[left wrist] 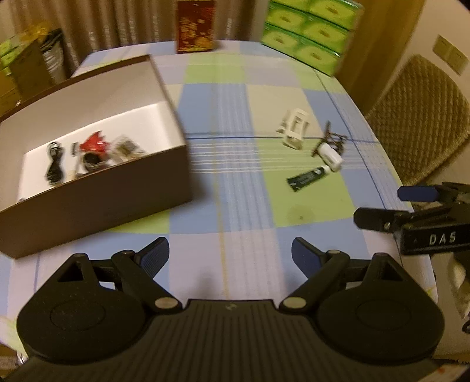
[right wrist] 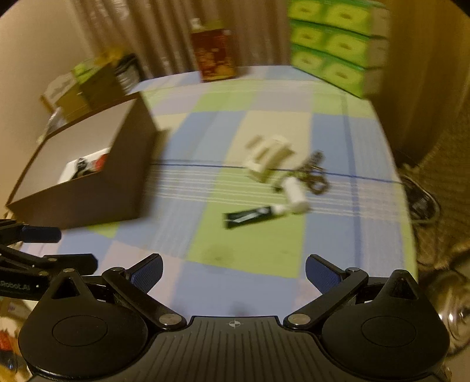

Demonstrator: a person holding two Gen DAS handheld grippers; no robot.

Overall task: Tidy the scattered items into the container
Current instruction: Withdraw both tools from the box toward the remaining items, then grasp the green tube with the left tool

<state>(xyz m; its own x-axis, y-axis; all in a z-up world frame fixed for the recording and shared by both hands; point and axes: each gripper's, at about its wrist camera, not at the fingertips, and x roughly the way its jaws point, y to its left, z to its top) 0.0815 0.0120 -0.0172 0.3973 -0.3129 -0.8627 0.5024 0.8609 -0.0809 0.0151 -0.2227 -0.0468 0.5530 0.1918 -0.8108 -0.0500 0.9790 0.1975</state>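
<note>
A brown open box (left wrist: 97, 188) with a white inside stands at the left of the table and holds a black cable (left wrist: 54, 164), a red item (left wrist: 95, 142) and other small things. It also shows in the right wrist view (right wrist: 88, 188). Scattered on the cloth to the right lie a white frame-like holder (left wrist: 293, 129) (right wrist: 268, 157), a white tube (left wrist: 330, 154) (right wrist: 295, 194), a dark tangled keyring (left wrist: 333, 138) (right wrist: 315, 173) and a black sachet (left wrist: 305, 177) (right wrist: 249, 216). My left gripper (left wrist: 230, 257) is open and empty above the near cloth. My right gripper (right wrist: 233, 271) is open and empty.
The checked blue and green cloth (left wrist: 235, 111) covers the table. A red printed box (left wrist: 195, 26) and stacked green cartons (left wrist: 311, 32) stand at the far edge. A woven chair (left wrist: 420, 117) is at the right. Each gripper shows in the other's view (left wrist: 411, 211) (right wrist: 38, 249).
</note>
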